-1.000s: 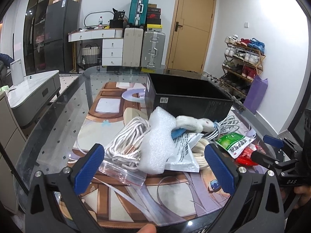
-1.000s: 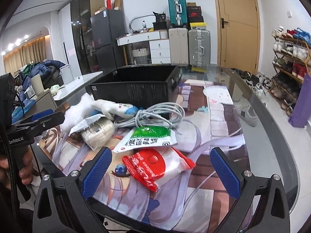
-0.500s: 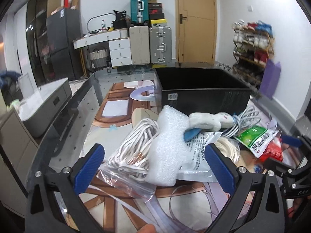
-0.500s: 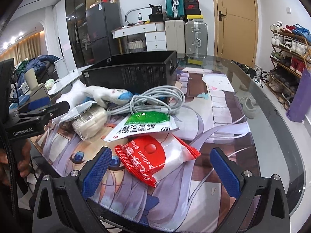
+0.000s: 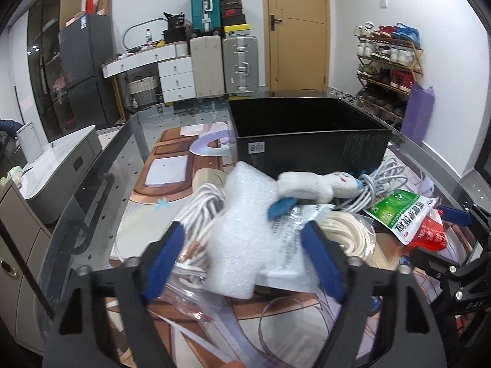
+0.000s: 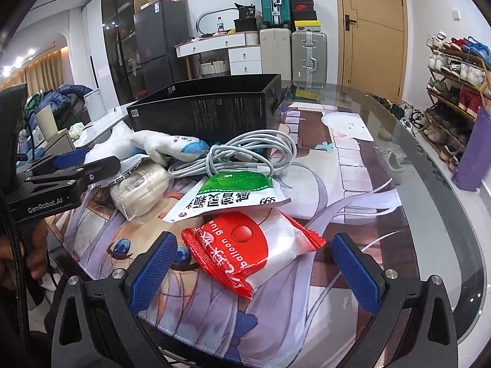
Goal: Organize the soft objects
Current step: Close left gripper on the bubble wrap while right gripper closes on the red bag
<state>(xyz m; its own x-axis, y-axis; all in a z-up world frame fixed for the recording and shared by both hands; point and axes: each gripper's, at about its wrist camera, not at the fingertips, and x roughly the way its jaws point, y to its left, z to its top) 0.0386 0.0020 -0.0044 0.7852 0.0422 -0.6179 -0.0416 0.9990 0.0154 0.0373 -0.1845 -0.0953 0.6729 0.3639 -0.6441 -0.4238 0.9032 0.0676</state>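
A pile of soft things lies on the glass table in front of an open black box. In the left wrist view my left gripper is open, its fingers either side of a white foam sheet, not closed on it. Beside it are a white rope coil in a clear bag, a white plush toy, a grey cable and a cream cord bundle. In the right wrist view my right gripper is open just above a red balloon-glue packet, with a green packet behind it.
The black box stands behind the pile. A printed mat covers the table; its curved glass edge runs on the right. A shoe rack and suitcases stand by the far wall.
My left gripper moved forward and down over the foam sheet and its jaws narrowed. My right gripper moved in closer to the red packet.
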